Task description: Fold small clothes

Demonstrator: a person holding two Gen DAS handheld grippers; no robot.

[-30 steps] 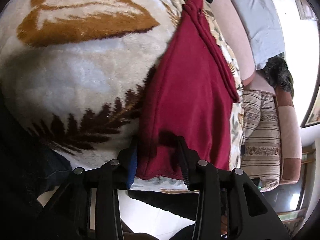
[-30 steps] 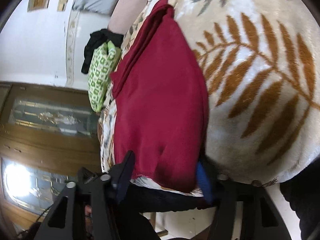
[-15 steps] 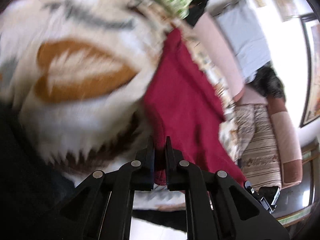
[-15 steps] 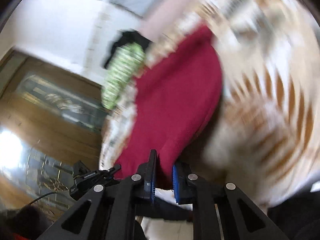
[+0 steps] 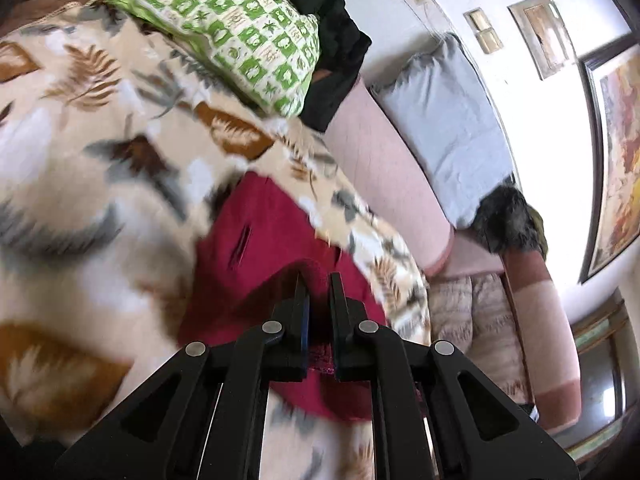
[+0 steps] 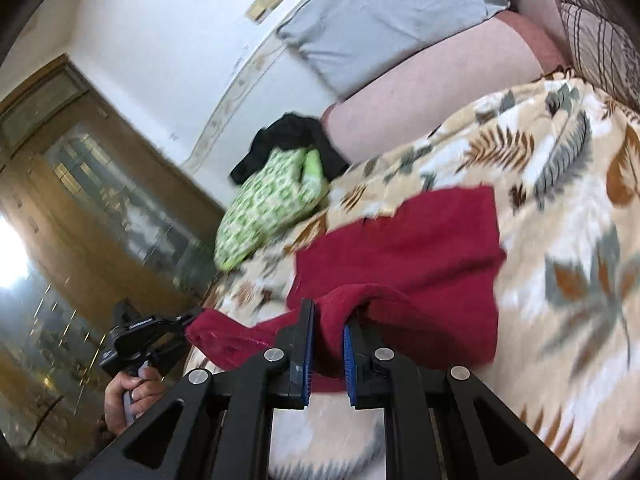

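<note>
Dark-red garment (image 6: 420,248) lies on a leaf-print fleece blanket (image 6: 580,184), near edge lifted off the bedding. Right gripper (image 6: 327,320) has its jaws narrowed onto a bunched fold of that edge; blue pads (image 6: 347,356) press the fabric. Left gripper (image 5: 319,286) also clamps a fold of the same garment (image 5: 260,240), jaws nearly together. In the right wrist view the left gripper (image 6: 188,320) shows at the cloth's far corner, with the person's hand (image 6: 128,396) on its handle. Green checked pillow (image 5: 224,28) and black cloth (image 5: 332,48) sit beyond, near a pink sofa (image 5: 384,168) with a grey cushion (image 5: 448,120).
</note>
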